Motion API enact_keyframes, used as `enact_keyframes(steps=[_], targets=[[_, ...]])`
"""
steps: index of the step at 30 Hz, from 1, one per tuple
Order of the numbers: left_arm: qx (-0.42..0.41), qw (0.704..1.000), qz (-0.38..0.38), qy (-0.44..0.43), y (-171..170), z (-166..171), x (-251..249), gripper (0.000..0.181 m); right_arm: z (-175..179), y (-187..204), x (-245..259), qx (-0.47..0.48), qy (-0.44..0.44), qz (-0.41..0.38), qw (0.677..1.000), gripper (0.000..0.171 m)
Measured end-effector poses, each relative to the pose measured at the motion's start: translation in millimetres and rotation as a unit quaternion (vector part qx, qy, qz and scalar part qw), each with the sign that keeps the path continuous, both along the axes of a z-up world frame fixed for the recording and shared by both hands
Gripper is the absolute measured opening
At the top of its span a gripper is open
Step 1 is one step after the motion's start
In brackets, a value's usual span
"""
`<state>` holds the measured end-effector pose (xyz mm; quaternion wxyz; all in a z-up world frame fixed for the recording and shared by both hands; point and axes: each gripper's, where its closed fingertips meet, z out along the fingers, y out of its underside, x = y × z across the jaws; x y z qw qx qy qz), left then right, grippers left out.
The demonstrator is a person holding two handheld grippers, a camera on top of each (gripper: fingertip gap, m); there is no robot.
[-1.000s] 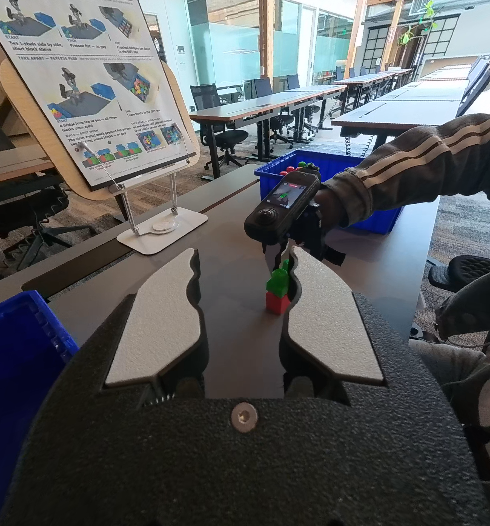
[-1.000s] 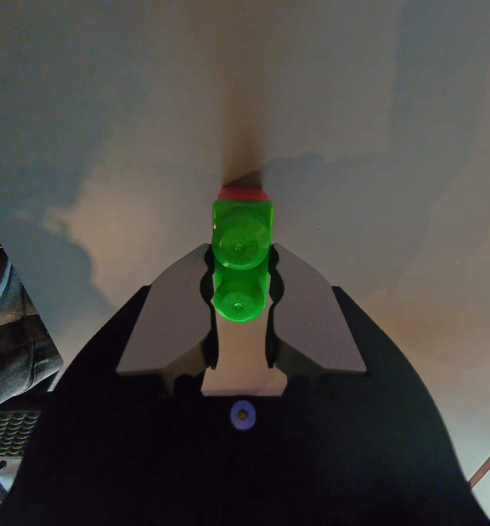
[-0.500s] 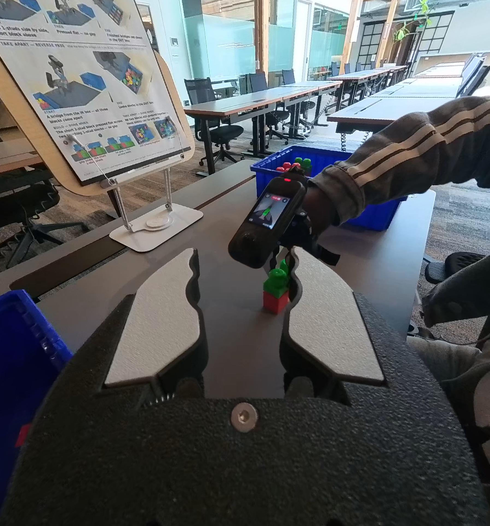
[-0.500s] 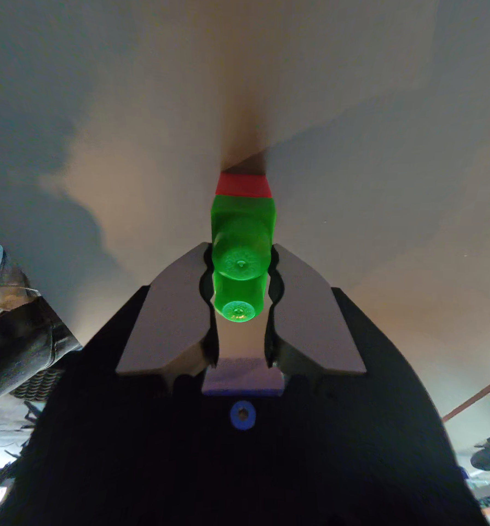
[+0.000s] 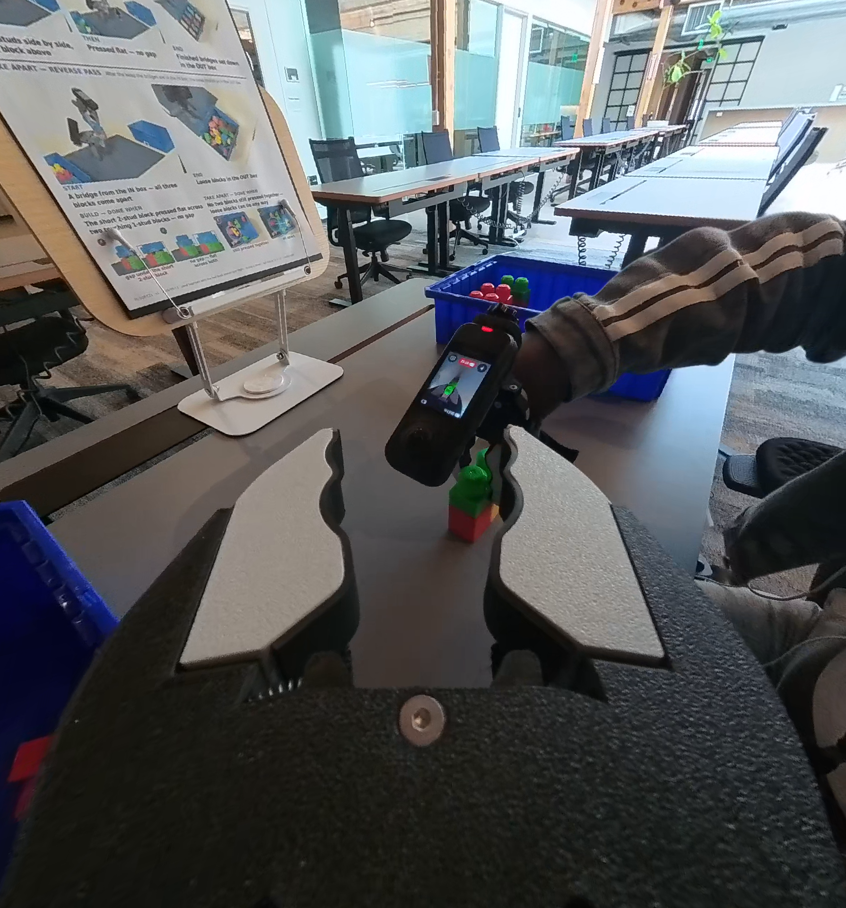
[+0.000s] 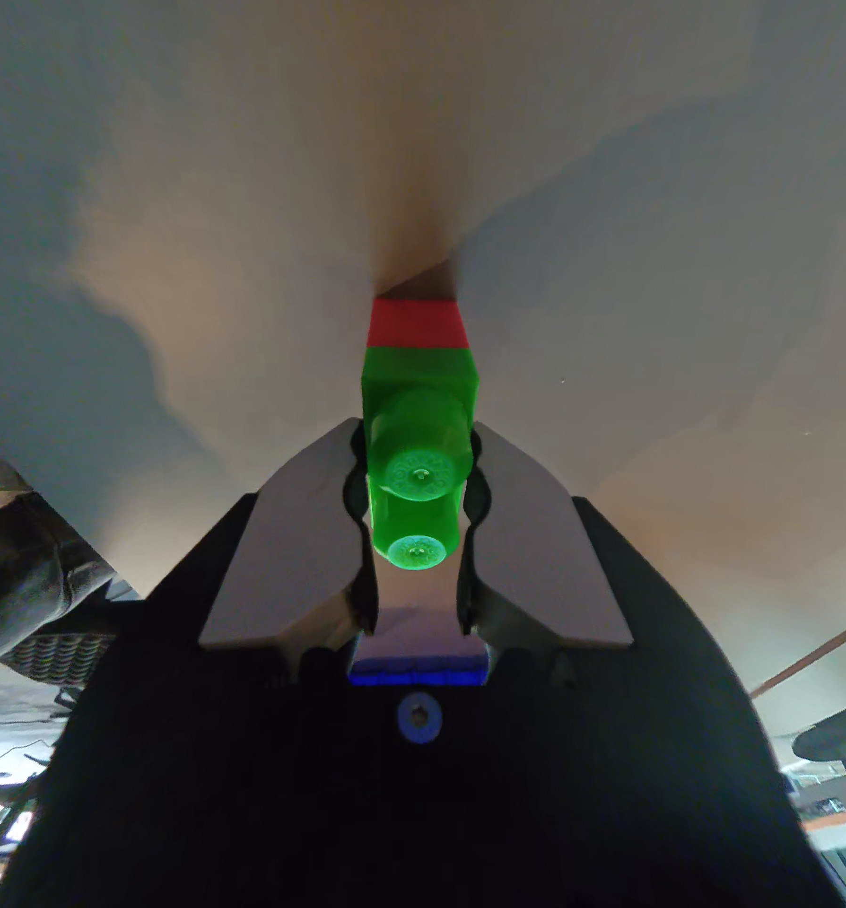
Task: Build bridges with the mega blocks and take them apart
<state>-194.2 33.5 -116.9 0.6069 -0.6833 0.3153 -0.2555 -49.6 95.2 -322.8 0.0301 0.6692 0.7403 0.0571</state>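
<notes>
A green two-stud block (image 6: 418, 442) sits on a red one-stud block (image 6: 416, 324) on the dark table (image 5: 411, 614). My right gripper (image 6: 417, 427) is shut on the green block's sides and comes down on it from above at a tilt. In the left wrist view the green block (image 5: 470, 484) and the red block (image 5: 469, 523) stand just ahead of my right finger. The right gripper's camera body (image 5: 452, 403) leans over them. My left gripper (image 5: 421, 435) is open and empty, held above the table short of the blocks. What lies under the green block's far half is hidden.
A blue bin (image 5: 627, 388) with red and green blocks stands at the table's far end behind a striped sleeve (image 5: 706, 295). Another blue bin (image 5: 27, 614) is near left. An instruction board on a stand (image 5: 140, 147) is at far left. The table edge runs along the right. My hands' fingertips stand some 25 cm from each other.
My right gripper has tilted over while staying shut on the green block, and more of the red block now shows. My left gripper has drifted slightly and stays open.
</notes>
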Motion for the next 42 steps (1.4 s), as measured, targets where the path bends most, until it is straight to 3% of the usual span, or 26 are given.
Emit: enact_keyframes(steps=[16,23,28,31,36,42], targets=[[0.004,1.0,-0.017,0.008,-6.9,1.7,12.1,0.061,2.6,-3.0,5.4,-0.038,0.047,-0.023,0.998,0.036],[0.01,1.0,-0.014,0.009,-9.5,4.9,9.5,0.061,94.3,33.6,63.4,-0.024,0.112,-0.148,0.982,0.036],[0.007,1.0,-0.014,0.005,-9.2,5.1,6.6,0.061,164.7,86.1,163.4,0.04,0.106,-0.292,0.95,0.036],[0.011,1.0,-0.018,0.0,-10.9,7.2,5.1,0.06,180.7,108.8,230.8,0.061,0.087,-0.396,0.912,0.036],[0.014,1.0,-0.012,-0.005,-11.3,8.8,-1.8,0.06,153.8,130.2,314.8,0.069,0.062,-0.526,0.846,0.036],[0.024,1.0,0.003,-0.006,-13.6,14.8,-10.0,0.059,86.8,148.0,359.8,0.048,0.053,-0.616,0.784,0.036]])
